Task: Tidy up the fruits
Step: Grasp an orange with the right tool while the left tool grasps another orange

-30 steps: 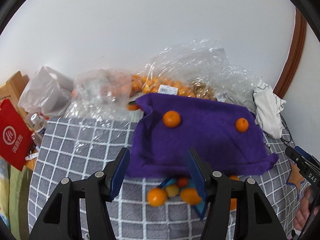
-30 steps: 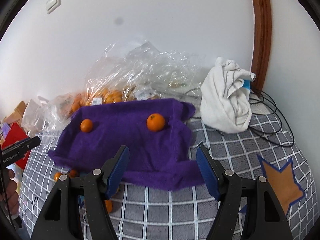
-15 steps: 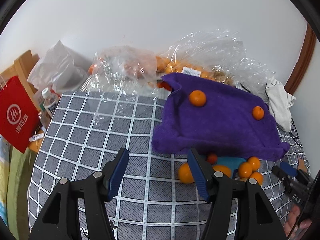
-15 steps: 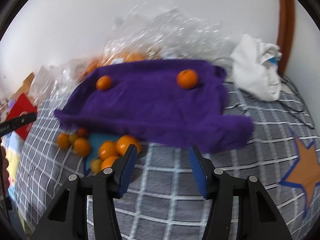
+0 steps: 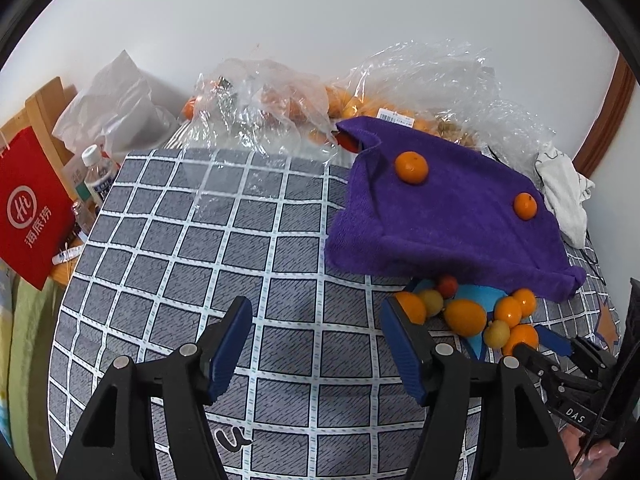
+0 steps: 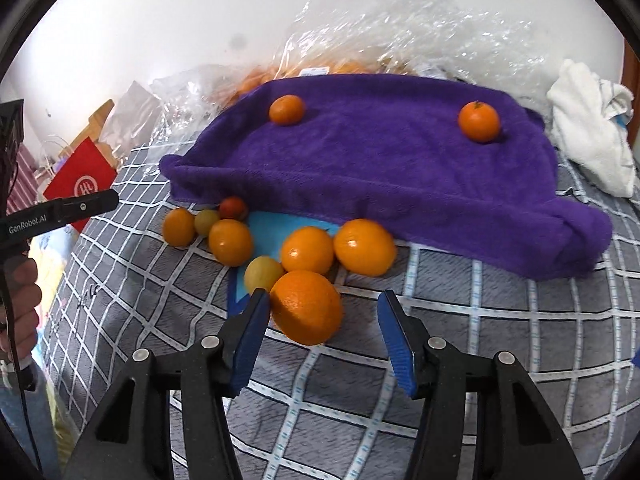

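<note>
Both grippers dropped toward the fruit pile. Right gripper (image 6: 320,320) open, straddling big orange (image 6: 307,307), untouched. Left gripper (image 5: 316,340) opening, empty. Orange firm, rolls; pinch across middle.

Ahead of my right fingers (image 6: 394,334) a large orange (image 6: 307,307) sat between them, touching the left one, with more fruit (image 6: 308,250) just beyond it, the towel (image 6: 384,168) behind that carrying two mandarins (image 6: 286,109), and the plastic bags (image 6: 400,28) farthest back.
</note>
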{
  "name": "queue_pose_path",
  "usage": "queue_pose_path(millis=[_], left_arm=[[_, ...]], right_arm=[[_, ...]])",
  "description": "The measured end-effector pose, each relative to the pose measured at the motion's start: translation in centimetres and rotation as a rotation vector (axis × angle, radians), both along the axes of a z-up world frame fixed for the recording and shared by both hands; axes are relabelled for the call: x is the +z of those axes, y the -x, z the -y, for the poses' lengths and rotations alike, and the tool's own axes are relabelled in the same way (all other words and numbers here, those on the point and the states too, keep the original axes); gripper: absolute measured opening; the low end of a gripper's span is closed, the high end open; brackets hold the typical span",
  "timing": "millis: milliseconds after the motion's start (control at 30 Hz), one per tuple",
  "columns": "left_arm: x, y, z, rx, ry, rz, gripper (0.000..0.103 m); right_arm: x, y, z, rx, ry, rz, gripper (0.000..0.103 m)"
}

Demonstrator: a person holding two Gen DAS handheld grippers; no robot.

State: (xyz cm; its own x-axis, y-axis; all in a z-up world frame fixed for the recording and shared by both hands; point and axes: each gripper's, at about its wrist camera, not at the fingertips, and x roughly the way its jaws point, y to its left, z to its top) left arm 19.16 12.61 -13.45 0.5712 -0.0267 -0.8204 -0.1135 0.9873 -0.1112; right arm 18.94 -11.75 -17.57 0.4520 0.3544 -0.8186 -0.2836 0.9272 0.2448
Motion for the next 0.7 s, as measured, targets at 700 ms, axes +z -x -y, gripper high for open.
queue_pose_path(millis=[700], left_arm=[[-3.5,-2.2,4.6,-0.119,0.020,-0.061,0.064]], right_arm=[[0.5,1.1,6.3,-0.168,0.109,0.019,0.036]])
